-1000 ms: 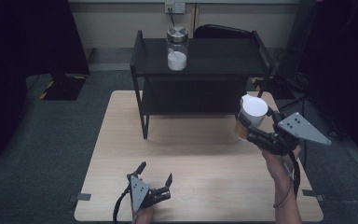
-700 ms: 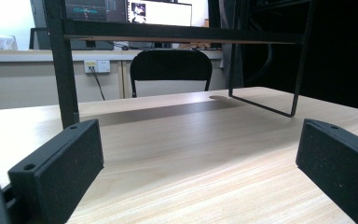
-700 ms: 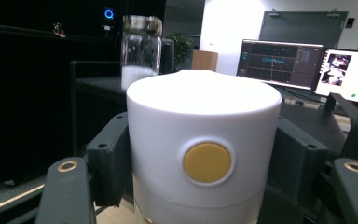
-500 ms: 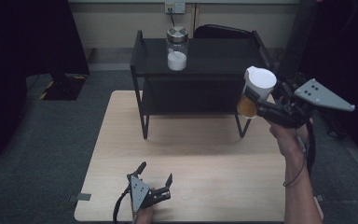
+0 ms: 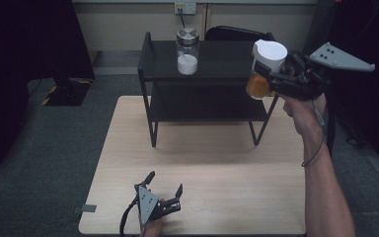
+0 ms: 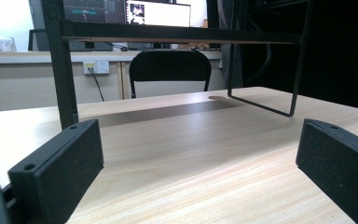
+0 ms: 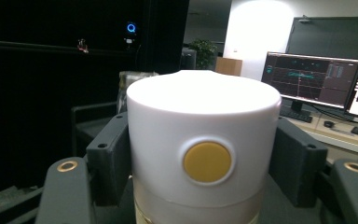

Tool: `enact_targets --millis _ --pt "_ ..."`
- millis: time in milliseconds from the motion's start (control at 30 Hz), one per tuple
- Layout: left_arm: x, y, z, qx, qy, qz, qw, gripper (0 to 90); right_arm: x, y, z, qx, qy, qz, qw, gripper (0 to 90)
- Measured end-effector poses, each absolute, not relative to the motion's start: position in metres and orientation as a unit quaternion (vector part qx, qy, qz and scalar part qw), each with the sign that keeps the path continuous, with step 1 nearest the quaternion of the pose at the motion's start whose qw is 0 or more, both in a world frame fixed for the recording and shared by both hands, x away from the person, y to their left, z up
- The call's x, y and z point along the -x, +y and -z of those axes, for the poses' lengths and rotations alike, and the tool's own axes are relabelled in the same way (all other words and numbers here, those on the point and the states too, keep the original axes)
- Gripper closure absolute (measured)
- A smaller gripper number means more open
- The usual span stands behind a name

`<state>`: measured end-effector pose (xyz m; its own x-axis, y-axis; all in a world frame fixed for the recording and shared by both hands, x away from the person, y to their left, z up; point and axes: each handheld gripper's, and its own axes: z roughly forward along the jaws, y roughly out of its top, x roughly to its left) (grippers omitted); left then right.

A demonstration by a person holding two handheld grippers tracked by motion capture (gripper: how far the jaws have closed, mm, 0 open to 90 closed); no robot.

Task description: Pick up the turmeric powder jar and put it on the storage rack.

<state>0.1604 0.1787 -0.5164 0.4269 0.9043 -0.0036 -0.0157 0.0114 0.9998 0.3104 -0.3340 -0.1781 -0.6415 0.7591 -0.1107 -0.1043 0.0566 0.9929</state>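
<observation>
Two jaws of the right gripper (image 5: 271, 74) clamp a white-lidded jar (image 5: 264, 66) beside the black shelf (image 5: 217, 59); its own view reveals a yellow button (image 7: 207, 162). Before the shelf, the left gripper (image 5: 165, 190) rests spread apart.

Looking like pale wood with fine grain lines, smooth and a little shiny: the table (image 6: 205, 154). Looking like thin black metal, matt, with a darker smooth board on top: the shelf (image 5: 212, 54). Showing clear shiny glass with white powder inside and a dull silver metal lid: the jar (image 5: 187, 52). Gleaming as smooth white plastic on top, with a flat yellow round spot and a see-through lower part: the bottle (image 7: 204, 140). Looking like black plastic, matt and a bit grainy, speckled on the faces: the left claw (image 6: 196, 172). Looking rough and grey like carpet: the floor (image 5: 44, 143).
</observation>
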Motion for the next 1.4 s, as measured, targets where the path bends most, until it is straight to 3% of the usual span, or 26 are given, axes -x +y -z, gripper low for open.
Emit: enact_targets --millis 233,733,1400 --pt "-0.16 0.178 0.517 -0.59 0.377 -0.382 0.603 0.0 -0.341 -0.317 0.155 -0.259 0.651 -0.626 0.341 30.5" --pt "-0.16 0.178 0.517 -0.59 0.377 -0.382 0.603 0.0 -0.386 -0.262 0.152 -0.316 0.646 -0.606 0.342 30.5" --pt "-0.16 0.178 0.517 -0.589 0.378 -0.383 0.602 0.0 -0.398 -0.26 0.167 -0.323 0.638 -0.615 0.332 30.3"
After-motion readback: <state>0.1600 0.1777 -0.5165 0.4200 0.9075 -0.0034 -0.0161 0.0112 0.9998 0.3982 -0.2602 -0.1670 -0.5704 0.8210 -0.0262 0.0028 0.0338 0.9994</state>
